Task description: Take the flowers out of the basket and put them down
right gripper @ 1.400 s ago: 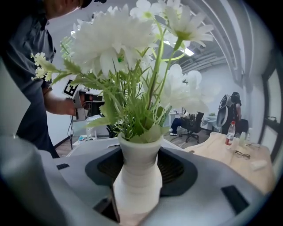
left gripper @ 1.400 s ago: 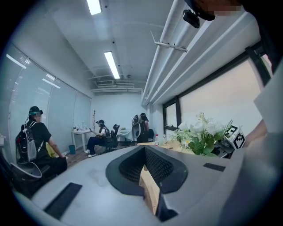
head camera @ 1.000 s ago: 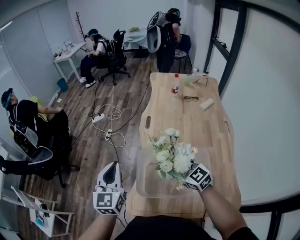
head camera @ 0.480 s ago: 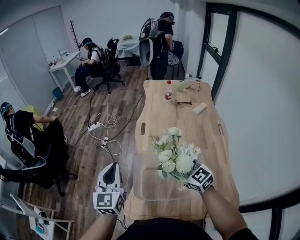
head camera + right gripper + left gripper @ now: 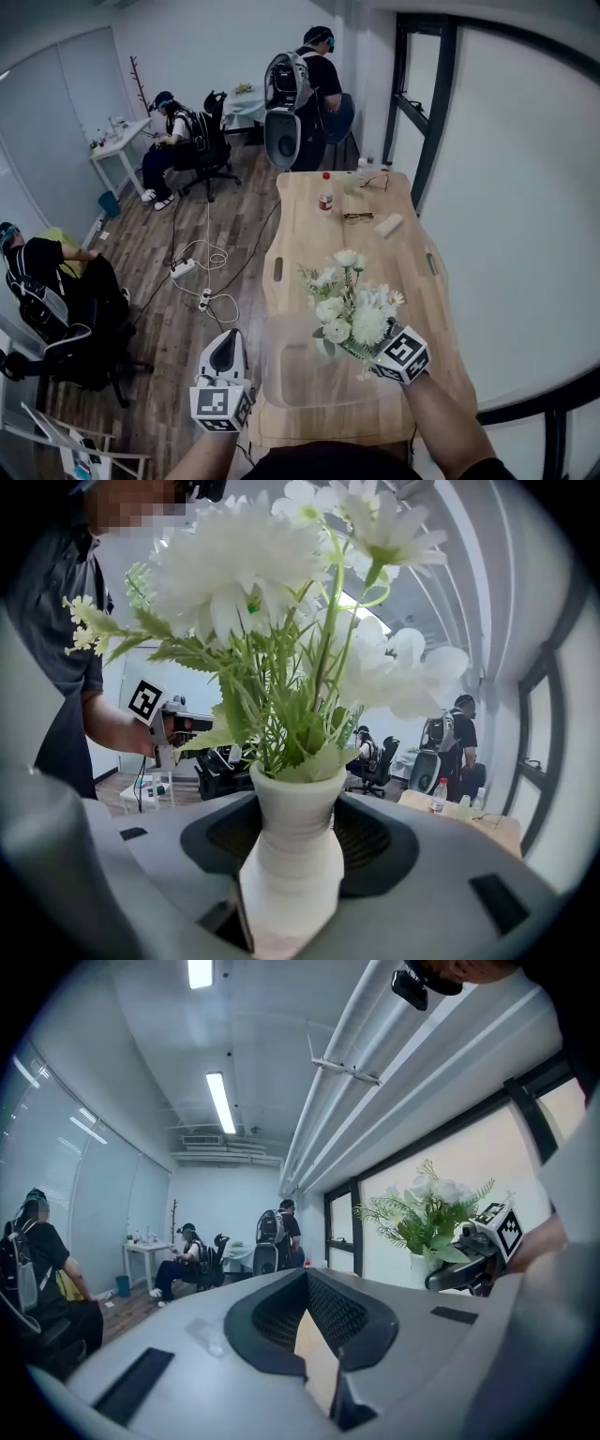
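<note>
Right hand-held gripper point(image 5: 281, 928): jaws closed on the waist of a white vase point(image 5: 292, 855), which stands upright between them. Flowers point(image 5: 281, 592) rise from its neck, white blooms over green leaves. In the head view the bunch sits over the far right part of a translucent basket point(image 5: 274, 366); the vase is hidden under the blooms, so I cannot tell whether its base is above the rim. The basket rests at the near end of a wooden worktop point(image 5: 309, 234). Left hand-held gripper point(image 5: 328, 1401): jaws drawn together, nothing between them, held off the worktop's left edge above the floor. Far end of the worktop: red-capped bottle point(image 5: 325, 200), glasses point(image 5: 357, 217), small pale block point(image 5: 388, 225). Beyond, a standing person with a backpack point(image 5: 305, 94) and a seated person point(image 5: 167, 141) at a white desk.
</note>
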{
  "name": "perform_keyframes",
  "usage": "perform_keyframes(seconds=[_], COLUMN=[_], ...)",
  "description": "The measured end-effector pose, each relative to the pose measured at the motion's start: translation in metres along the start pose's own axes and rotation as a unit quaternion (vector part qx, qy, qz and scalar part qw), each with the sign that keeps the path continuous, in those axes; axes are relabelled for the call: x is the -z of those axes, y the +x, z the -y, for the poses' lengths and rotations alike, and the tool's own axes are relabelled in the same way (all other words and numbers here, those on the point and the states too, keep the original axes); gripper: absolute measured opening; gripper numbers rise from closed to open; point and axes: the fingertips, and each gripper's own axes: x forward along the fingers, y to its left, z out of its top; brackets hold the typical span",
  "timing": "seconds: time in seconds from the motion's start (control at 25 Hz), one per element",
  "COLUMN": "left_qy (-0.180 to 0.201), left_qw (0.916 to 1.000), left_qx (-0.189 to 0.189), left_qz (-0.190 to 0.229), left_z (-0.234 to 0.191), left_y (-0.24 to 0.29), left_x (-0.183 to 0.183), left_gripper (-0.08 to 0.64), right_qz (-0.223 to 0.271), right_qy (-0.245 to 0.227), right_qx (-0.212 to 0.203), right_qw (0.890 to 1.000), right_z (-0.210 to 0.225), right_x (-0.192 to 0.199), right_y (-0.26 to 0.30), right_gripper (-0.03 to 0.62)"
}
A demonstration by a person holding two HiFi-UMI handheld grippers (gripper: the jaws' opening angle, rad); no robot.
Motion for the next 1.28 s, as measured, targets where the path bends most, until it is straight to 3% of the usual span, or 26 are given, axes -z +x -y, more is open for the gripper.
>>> perform_keyframes(seconds=[0.24, 0.68, 0.92, 1.28], left_qy=[0.005, 0.005, 0.003, 0.007], left_qw=[0.9999, 0.9982, 0.9961, 0.9918], left_qx=[0.010, 0.060, 0.088, 0.127], left_qz=[0.008, 0.005, 0.010, 0.012], left_z=[0.005, 0.036, 0.028, 0.090], left_y=[-0.001, 0.002, 0.004, 0.028], left_x=[-0.008, -0.006, -0.013, -0.012], left_gripper=[0.005, 0.006, 0.006, 0.005], right_qz=[0.002, 0.005, -0.002, 0.007], right_qy=[-0.015, -0.009, -0.011, -0.004], right_qx=[0.015, 0.056, 0.080, 0.123], right_qw=[1.000, 0.998, 0.997, 0.992], right_z=[-0.001, 0.003, -0.004, 0.027], right_x=[-0.012, -0.018, -0.033, -0.022], right_y=[-0.012, -0.045, -0.047, -0.105], right_gripper=[0.258, 0.256, 0.258, 0.257])
